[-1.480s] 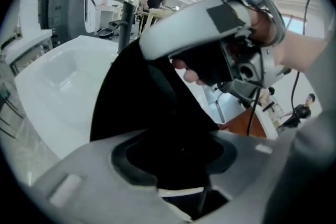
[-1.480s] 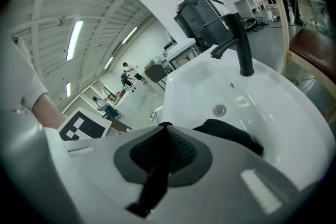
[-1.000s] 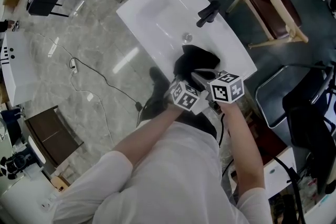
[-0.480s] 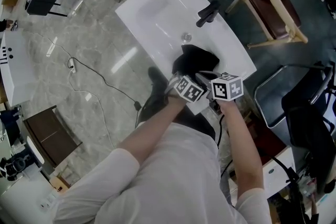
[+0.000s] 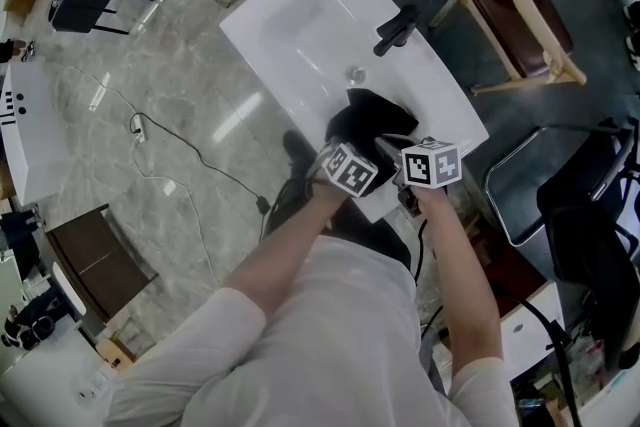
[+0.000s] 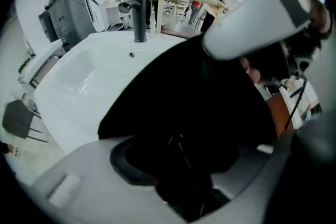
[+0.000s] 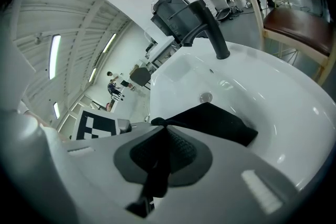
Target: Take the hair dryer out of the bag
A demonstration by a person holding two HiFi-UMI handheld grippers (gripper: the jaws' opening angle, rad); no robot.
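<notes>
A black bag (image 5: 368, 113) lies on the near end of the white sink (image 5: 300, 25). My right gripper (image 5: 388, 147) is shut on a fold of the bag's edge (image 7: 210, 120); black cloth runs between its pads (image 7: 181, 152). My left gripper (image 5: 345, 147) points steeply down at the bag's mouth (image 6: 199, 92). Its jaws stand wide apart, having just been opening and then closing slightly. Dark bag interior lies between them, and no pad presses on it. I cannot make out the hair dryer in the darkness inside.
A black faucet (image 5: 397, 25) and the drain (image 5: 355, 71) sit beyond the bag. A wooden chair with a brown seat (image 5: 525, 10) stands to the right, a black chair (image 5: 560, 195) beside me. A cable (image 5: 170, 150) trails over the marble floor on the left.
My left gripper has edged up the picture toward the bag's mouth. The right gripper has barely shifted and keeps its hold on the bag's edge.
</notes>
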